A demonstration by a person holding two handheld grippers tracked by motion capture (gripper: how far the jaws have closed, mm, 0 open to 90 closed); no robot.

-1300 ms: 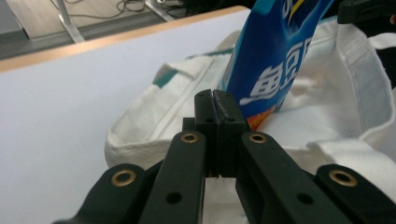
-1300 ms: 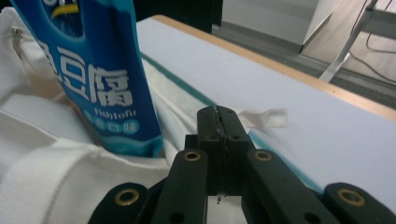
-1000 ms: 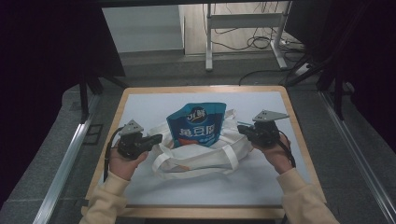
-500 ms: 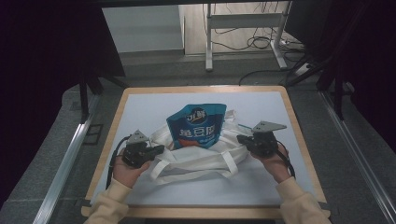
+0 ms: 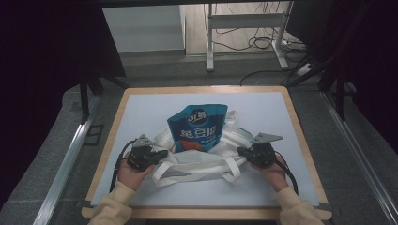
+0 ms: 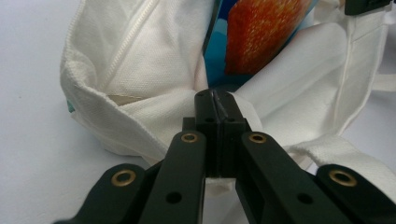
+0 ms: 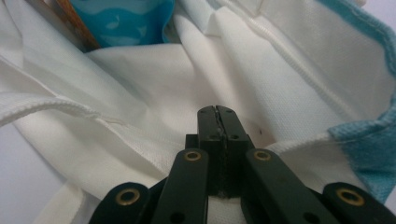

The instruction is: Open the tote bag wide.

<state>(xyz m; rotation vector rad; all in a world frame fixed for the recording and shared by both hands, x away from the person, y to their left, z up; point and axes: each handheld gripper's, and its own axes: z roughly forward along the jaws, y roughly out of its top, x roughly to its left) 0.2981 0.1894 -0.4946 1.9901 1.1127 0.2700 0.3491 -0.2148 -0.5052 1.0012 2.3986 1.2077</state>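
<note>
A white cloth bag (image 5: 202, 157) lies near the middle of the worktop (image 5: 141, 105), a little toward the near edge, its mouth facing the far edge. A blue snack pouch (image 5: 199, 127) sticks out of that mouth toward the far edge, its lower part tucked between the bag's two cloth layers. The bag's white straps (image 5: 187, 169) loop across the surface on the near side.

The left claw (image 5: 158, 154) sits at the bag's left side, held by the person's left hand (image 5: 133, 169), whose cream sleeve (image 5: 112, 206) comes in over the near edge. In the left gripper view the jaws are pressed together with a fold of the white cloth bag (image 6: 140, 93) pinched between them, white fabric showing below the tips; the pouch (image 6: 261, 37), with an orange print on it, lies just beyond.

The right claw (image 5: 243, 152) sits at the bag's right side, held by the right hand (image 5: 274, 169). In the right gripper view its jaws are likewise closed tight on the bag's cloth (image 7: 289, 79), with a hem running off on both sides of the tips. A blue-trimmed edge (image 7: 373, 135) of fabric shows at the right, and the pouch (image 7: 126, 21) shows at the top, inside the bag's opening.

A black cable (image 5: 117, 161) trails from the left claw toward the near edge.
</note>
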